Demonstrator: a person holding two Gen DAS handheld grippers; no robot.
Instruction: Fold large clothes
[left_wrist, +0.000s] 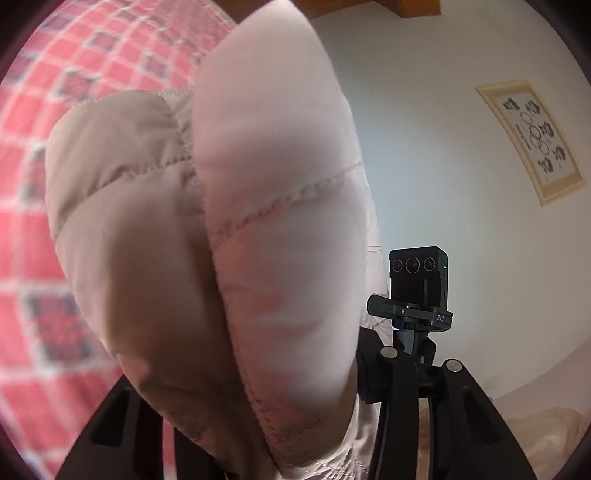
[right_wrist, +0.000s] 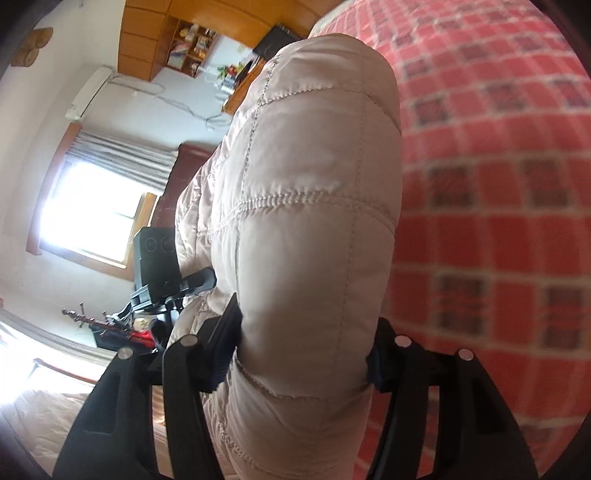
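My left gripper (left_wrist: 258, 424) is matte black plastic, its angular finger arms (left_wrist: 461, 413) cut with long slots and pinned by round silver screws (left_wrist: 453, 365). My right gripper (right_wrist: 303, 354) is built the same way, with a flat black pad (right_wrist: 225, 347) on one finger and a dark blue pad (right_wrist: 376, 369) on the other. Silver screw heads (right_wrist: 402, 340) cap its joints too.
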